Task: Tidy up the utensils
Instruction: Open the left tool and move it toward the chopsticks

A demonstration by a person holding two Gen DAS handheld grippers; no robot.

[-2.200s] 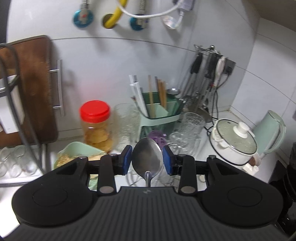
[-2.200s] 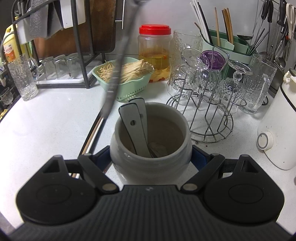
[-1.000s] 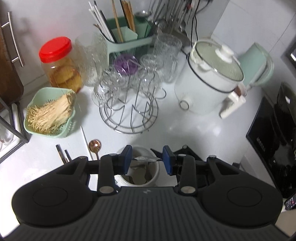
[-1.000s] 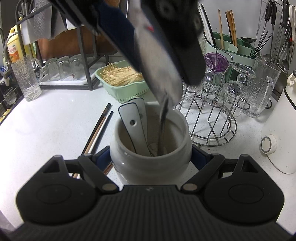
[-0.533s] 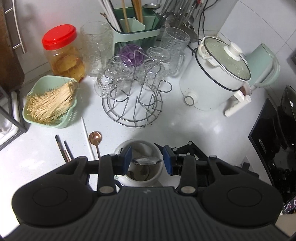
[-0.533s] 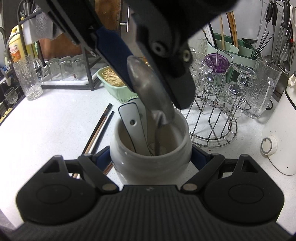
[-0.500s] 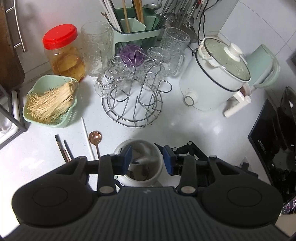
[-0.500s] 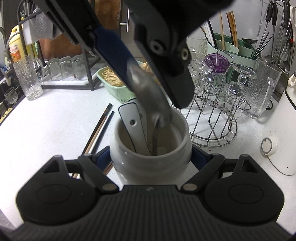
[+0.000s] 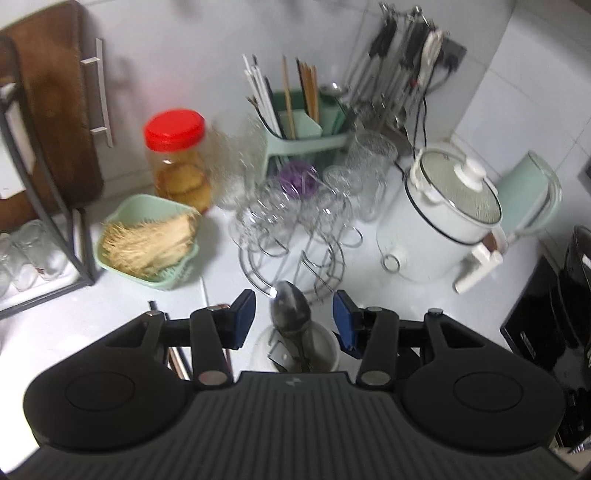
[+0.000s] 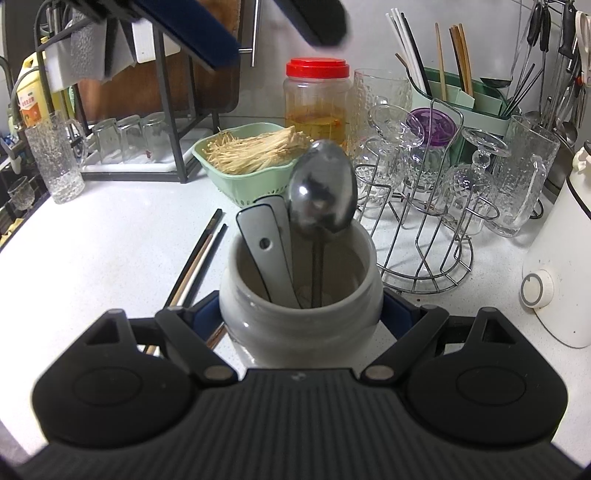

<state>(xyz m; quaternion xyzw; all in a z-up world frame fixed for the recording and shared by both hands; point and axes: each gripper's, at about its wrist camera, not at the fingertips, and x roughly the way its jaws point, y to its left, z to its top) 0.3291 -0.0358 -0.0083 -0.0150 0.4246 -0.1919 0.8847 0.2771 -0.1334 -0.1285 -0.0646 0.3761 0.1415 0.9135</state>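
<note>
My right gripper (image 10: 301, 314) is shut on a grey-white ceramic jar (image 10: 299, 291) standing on the white counter. A metal spoon (image 10: 321, 192) stands handle-down in the jar beside two grey-handled utensils (image 10: 264, 236). My left gripper (image 9: 293, 319) hovers above the jar (image 9: 328, 350) with its jaws opening. The spoon's bowl (image 9: 290, 314) sits between the blue pads (image 9: 243, 317) without touching them. In the right wrist view the left gripper (image 10: 258, 22) is at the top edge, clear of the spoon. Several chopsticks (image 10: 199, 258) lie on the counter left of the jar.
Behind the jar are a green basket of enoki mushrooms (image 10: 255, 162), a red-lidded jar (image 10: 317, 99), a wire rack of glasses (image 10: 424, 206) and a green caddy of chopsticks (image 10: 461, 96). A white cooker (image 9: 443, 221) stands right, a black dish rack (image 10: 166, 110) left.
The left gripper has let go of the metal spoon, which now stands in the jar. It has opened wider and lifted up and away. The right gripper has not moved.
</note>
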